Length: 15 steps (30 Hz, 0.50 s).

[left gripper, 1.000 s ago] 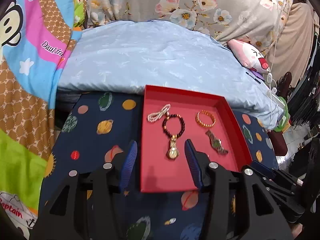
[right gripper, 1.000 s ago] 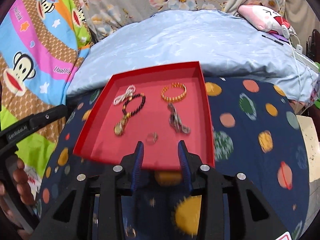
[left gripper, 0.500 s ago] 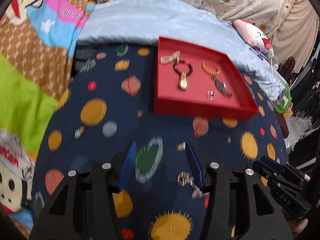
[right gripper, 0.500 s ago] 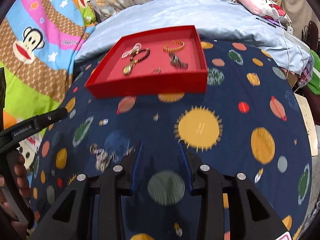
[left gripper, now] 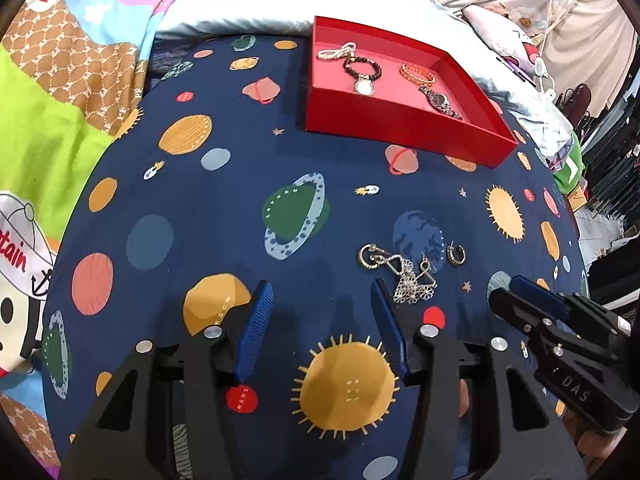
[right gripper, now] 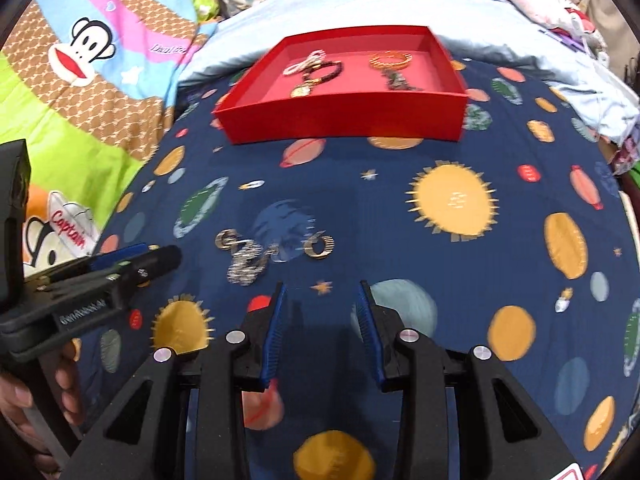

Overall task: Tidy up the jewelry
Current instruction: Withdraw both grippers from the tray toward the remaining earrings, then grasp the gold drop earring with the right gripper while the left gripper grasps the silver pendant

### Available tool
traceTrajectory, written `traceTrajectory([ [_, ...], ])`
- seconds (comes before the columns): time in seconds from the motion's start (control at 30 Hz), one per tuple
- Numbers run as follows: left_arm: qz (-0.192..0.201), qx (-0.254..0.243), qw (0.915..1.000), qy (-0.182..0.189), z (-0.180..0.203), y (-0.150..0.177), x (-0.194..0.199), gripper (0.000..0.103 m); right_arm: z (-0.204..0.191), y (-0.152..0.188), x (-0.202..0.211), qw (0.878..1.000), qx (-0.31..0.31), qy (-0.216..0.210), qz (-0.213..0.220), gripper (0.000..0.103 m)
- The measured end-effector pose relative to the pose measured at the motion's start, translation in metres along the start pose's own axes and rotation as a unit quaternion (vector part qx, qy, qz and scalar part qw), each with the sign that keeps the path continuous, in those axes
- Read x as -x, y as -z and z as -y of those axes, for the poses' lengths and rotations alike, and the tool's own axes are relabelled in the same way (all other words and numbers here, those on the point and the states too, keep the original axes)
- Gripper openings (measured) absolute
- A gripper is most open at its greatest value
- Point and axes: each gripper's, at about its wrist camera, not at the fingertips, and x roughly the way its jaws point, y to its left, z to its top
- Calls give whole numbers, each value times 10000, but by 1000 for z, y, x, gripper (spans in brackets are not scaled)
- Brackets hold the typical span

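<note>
A red tray (left gripper: 400, 128) at the far side holds a pearl bracelet (left gripper: 336, 51), a dark bead bracelet (left gripper: 362, 67), a gold bangle (left gripper: 418, 73) and a watch (left gripper: 440, 102). The tray also shows in the right wrist view (right gripper: 344, 120). On the blue planet-print cloth lie a silver necklace (left gripper: 412, 282) and two hoop earrings (left gripper: 370, 257) (left gripper: 456, 254), also in the right wrist view (right gripper: 246, 266) (right gripper: 320, 245). My left gripper (left gripper: 322, 306) is open and empty, just near-left of the necklace. My right gripper (right gripper: 322, 300) is open and empty, just short of the earring.
The blue planet-print cloth (left gripper: 240, 200) covers the surface. A light blue quilt (left gripper: 280, 4) lies behind the tray. A monkey-print blanket (right gripper: 80, 60) is at the left. A pink plush toy (left gripper: 504, 36) and clutter sit at the far right.
Both grippers have drawn back from the tray toward the near side. The necklace and earrings on the cloth have come into view just ahead of the fingers.
</note>
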Motion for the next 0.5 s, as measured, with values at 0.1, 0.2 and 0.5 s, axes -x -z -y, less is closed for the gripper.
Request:
traceTrajectory([
  [0.1, 0, 28, 10000, -25, -4, 2, 1, 49, -10, 0, -7, 9998, 51, -159, -92, 26],
  [0.2, -3, 67, 10000, -34, -7, 4, 3, 49, -17, -1, -15, 9996, 90, -226, -158, 26],
  [0.5, -44, 116, 9999, -14, -10, 7, 2, 49, -27, -9, -35, 9986, 89, -420, -313, 19],
])
